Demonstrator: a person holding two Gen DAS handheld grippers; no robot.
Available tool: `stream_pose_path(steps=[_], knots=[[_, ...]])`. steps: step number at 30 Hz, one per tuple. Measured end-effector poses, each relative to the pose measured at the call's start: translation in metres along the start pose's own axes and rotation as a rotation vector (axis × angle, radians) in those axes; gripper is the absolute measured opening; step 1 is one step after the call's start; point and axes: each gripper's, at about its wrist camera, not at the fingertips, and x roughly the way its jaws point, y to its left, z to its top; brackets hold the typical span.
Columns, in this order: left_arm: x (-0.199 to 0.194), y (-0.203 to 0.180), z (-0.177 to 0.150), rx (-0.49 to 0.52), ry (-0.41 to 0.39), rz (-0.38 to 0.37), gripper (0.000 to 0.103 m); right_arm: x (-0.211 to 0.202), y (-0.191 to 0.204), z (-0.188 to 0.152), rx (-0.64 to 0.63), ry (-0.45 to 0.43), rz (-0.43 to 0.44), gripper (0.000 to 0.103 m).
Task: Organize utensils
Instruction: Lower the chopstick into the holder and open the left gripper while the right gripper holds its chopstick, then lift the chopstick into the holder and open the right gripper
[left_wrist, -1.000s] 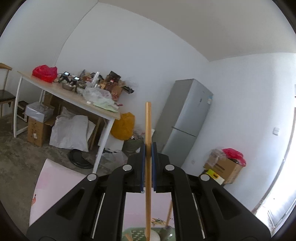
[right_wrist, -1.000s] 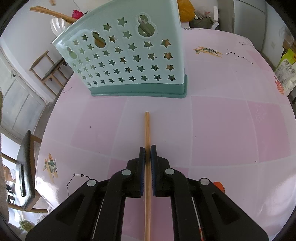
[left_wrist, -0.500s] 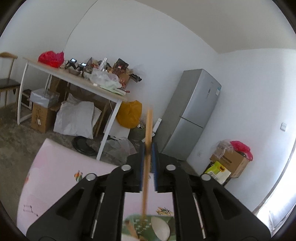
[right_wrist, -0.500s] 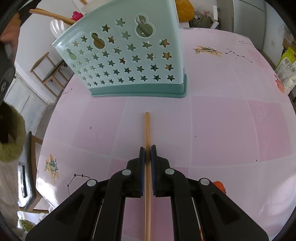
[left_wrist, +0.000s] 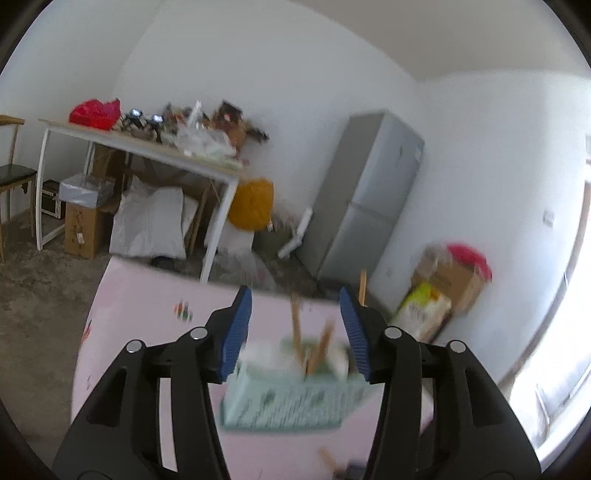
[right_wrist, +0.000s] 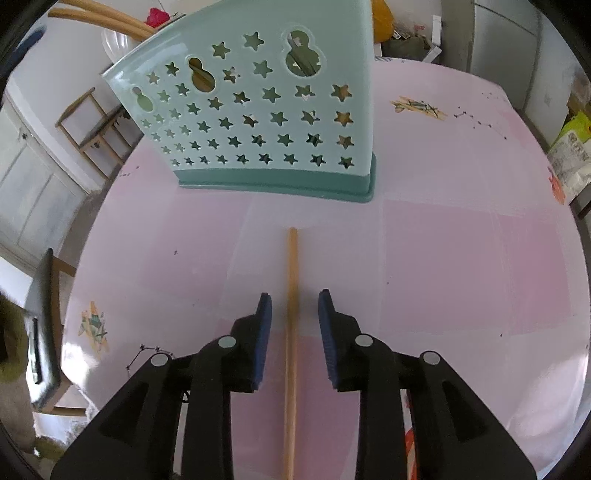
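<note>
A mint-green utensil holder (right_wrist: 258, 122) with star cut-outs stands on the pink table (right_wrist: 461, 240). In the blurred left wrist view the same holder (left_wrist: 280, 402) sits below my left gripper (left_wrist: 295, 325), with wooden chopsticks (left_wrist: 297, 332) standing in it. The left jaws are opening and nothing is between them. In the right wrist view a wooden chopstick (right_wrist: 291, 332) lies on the table, pointing at the holder. My right gripper (right_wrist: 294, 306) straddles it with jaws opening; the pads stand clear of the stick.
A cluttered side table (left_wrist: 147, 147), a grey fridge (left_wrist: 369, 192), cardboard boxes (left_wrist: 450, 280) and bags line the far wall. A wooden chair (right_wrist: 96, 125) stands beyond the pink table's left edge. A dark chair (right_wrist: 44, 332) sits at the near left.
My left gripper let go of its chopstick, which now stands in the holder, and dipped toward the table. My right gripper opened off the chopstick it was clamping on the table.
</note>
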Motion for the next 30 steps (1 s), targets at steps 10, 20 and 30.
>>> stream_pose_path(steps=[10,20,30], knots=[[-0.016,0.015,-0.097,0.053,0.299,0.098,0.051,0.011,0.013,0.022,-0.08,-0.001,-0.087,0.023],[0.009,0.024,-0.163,0.093,0.556,0.216,0.051,-0.017,0.016,0.035,-0.041,-0.09,-0.06,0.007],[0.009,0.025,-0.158,0.076,0.536,0.236,0.051,-0.154,0.009,0.082,0.013,-0.471,-0.066,0.007]])
